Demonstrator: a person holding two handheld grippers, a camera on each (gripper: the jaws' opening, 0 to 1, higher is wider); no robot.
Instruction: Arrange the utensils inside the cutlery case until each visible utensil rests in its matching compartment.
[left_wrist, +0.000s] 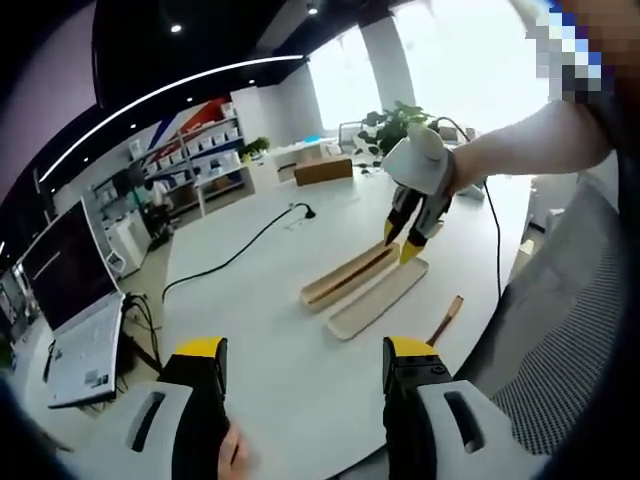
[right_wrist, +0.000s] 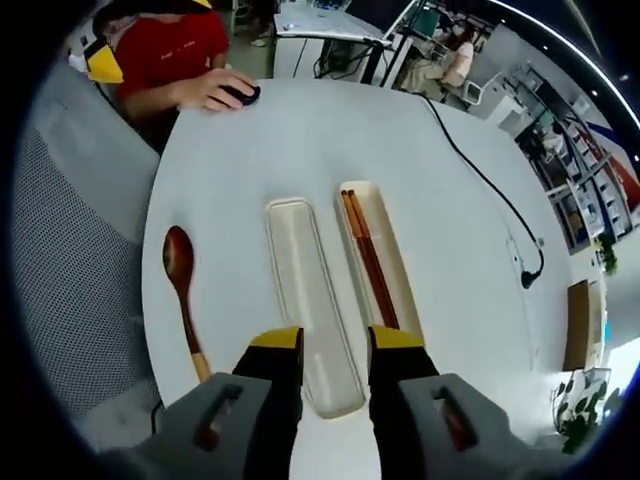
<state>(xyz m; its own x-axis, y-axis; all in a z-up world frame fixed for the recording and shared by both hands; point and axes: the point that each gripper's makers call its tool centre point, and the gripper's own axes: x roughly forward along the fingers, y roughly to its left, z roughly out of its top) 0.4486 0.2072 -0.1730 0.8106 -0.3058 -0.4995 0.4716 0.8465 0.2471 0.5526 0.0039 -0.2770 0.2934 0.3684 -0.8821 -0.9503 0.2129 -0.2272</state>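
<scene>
Chopsticks (right_wrist: 368, 262) lie in the case (right_wrist: 385, 262); right hand-held gripper (right_wrist: 335, 345) and left hand-held gripper (left_wrist: 305, 352) gape empty; approach the spoon (right_wrist: 183, 290) left of the lid (right_wrist: 308, 300) squarely

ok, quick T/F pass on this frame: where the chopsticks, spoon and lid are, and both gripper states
1. The chopsticks lie inside the case tray. True.
2. The wooden spoon is already in the tray. False: it lies on the table, on the far side of the lid from the tray.
3. The lid is closed over the tray. False: it lies flat on the table next to the tray.
4. The right gripper holds nothing, jaws apart above the near end of the lid. True.
5. The left gripper is shut on the spoon. False: its jaws are wide apart and empty.
6. A black cable runs across the table. True.
</scene>
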